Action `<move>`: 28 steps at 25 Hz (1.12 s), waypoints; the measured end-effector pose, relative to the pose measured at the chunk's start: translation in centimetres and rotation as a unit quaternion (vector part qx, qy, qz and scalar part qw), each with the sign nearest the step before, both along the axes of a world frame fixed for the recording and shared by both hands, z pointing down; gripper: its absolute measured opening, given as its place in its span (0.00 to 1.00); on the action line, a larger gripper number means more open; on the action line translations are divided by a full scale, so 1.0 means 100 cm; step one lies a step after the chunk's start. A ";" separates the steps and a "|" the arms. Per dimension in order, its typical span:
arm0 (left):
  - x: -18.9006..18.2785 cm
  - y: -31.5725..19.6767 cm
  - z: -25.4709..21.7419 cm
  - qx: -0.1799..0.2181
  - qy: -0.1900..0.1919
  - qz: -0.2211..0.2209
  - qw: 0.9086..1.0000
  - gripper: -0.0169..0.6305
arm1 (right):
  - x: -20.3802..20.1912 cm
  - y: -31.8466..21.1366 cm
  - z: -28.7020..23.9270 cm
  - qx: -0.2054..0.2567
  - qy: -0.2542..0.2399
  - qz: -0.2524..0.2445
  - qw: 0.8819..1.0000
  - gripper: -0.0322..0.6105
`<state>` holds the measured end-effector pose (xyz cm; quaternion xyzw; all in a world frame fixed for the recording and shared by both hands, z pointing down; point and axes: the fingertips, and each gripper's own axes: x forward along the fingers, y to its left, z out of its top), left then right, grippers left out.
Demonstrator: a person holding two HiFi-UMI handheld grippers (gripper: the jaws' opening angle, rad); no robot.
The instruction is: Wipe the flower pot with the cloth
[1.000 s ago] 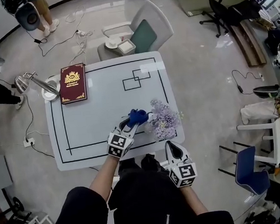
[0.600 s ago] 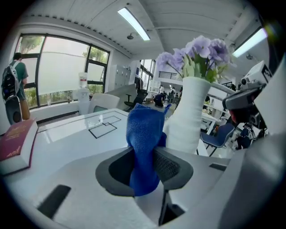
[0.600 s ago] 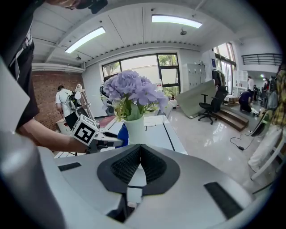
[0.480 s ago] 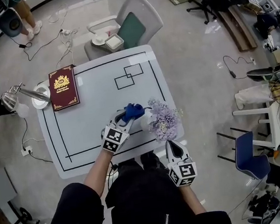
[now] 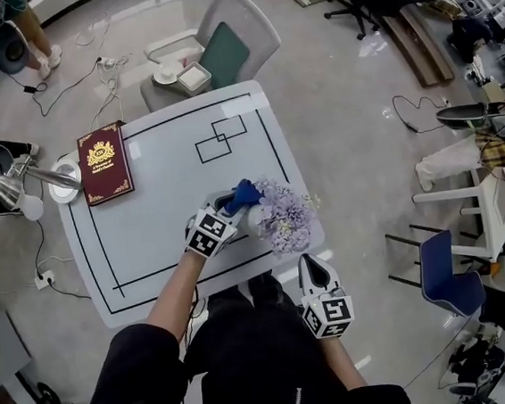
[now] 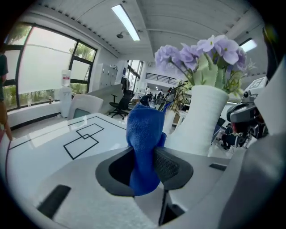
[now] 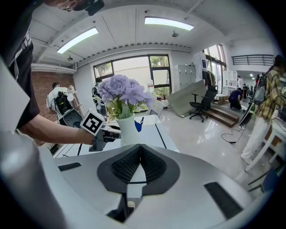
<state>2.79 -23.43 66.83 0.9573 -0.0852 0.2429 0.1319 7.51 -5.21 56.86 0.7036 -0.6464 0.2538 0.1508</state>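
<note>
A white flower pot [image 6: 199, 118] with purple flowers [image 5: 282, 214] stands near the table's right front edge. My left gripper [image 5: 227, 211] is shut on a blue cloth [image 5: 243, 195], which it holds up just left of the pot [image 5: 256, 221]. In the left gripper view the cloth [image 6: 144, 147] hangs between the jaws, close beside the pot's wall; contact cannot be told. My right gripper [image 5: 311, 273] is shut and holds nothing, hovering off the table's front edge, below the flowers. Its view shows the pot [image 7: 126, 129] and the left gripper [image 7: 99, 134] beyond.
A dark red book [image 5: 104, 162] lies at the white table's [image 5: 162, 197] back left, with a desk lamp [image 5: 31, 184] beside it. Black outlined squares [image 5: 215, 140] mark the table's far part. A grey chair [image 5: 218, 43] stands behind the table, a blue one [image 5: 447, 275] at the right.
My left gripper has carried the blue cloth rightward, closer to the pot. The head camera has shifted slightly. The right gripper has stayed where it was.
</note>
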 end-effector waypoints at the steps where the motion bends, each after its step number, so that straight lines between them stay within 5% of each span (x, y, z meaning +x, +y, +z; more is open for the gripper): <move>1: -0.004 0.000 0.008 -0.004 -0.013 -0.004 1.000 0.22 | 0.001 0.001 0.000 0.000 -0.001 0.000 1.000 0.06; 5: -0.027 -0.002 0.022 -0.013 -0.042 -0.037 0.998 0.22 | 0.001 -0.005 -0.001 0.009 -0.007 -0.010 1.000 0.06; 9: -0.055 0.007 -0.008 -0.013 0.005 -0.130 0.991 0.22 | 0.008 -0.015 0.002 0.017 -0.019 -0.040 0.999 0.06; 18: -0.083 0.070 -0.045 -0.018 0.069 -0.327 0.942 0.22 | 0.020 -0.034 -0.002 0.030 -0.040 -0.191 0.980 0.06; 28: -0.066 0.114 0.028 -0.068 -0.021 -0.382 0.921 0.22 | 0.050 -0.004 0.001 0.040 -0.053 -0.270 0.961 0.06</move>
